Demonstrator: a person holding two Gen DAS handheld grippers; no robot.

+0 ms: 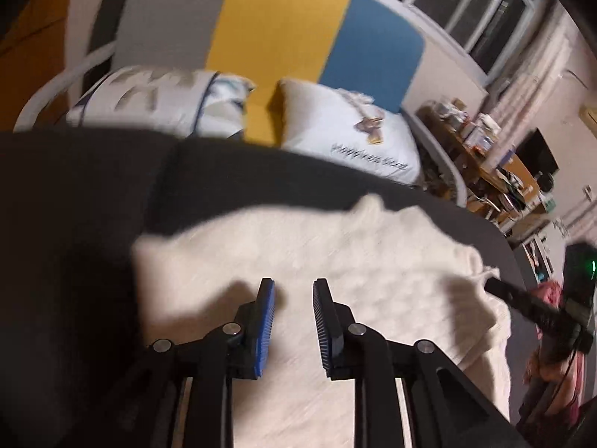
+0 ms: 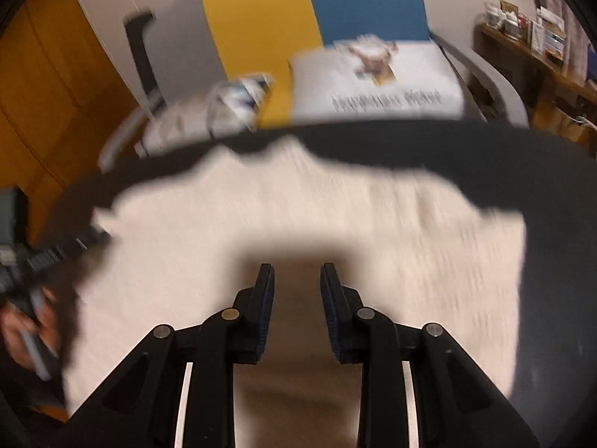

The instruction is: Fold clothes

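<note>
Both views are pretty motion-blurred, so take the fine detail with a grain of salt.

The garment here is a cream knit sweater (image 1: 335, 261), lying on a dark bed cover (image 1: 93, 205). In the left wrist view it fills the lower middle of the frame; in the right wrist view it spreads across the whole center. It looks roughly squared off, with straight-ish side edges and a bumpy top edge, so my guess is at least one fold is already in. Can't tell for sure whether sleeves are tucked under, too smeared.

The left gripper (image 1: 294, 287) hangs over the lower part of the sweater, jaws spread apart with nothing between them, just fabric showing through the gap. Same deal with the right gripper (image 2: 297, 272): jaws parted, empty, casting a shadow on the knit right under them. Neither one is pinching cloth.

So I'd say we're mid-task, between grabs. What's probably left is at least one more fold to get it compact, then smoothing it out.

Two pillows (image 1: 347, 130) sit at the top of the frame against a yellow and blue headboard (image 1: 283, 26).
</note>
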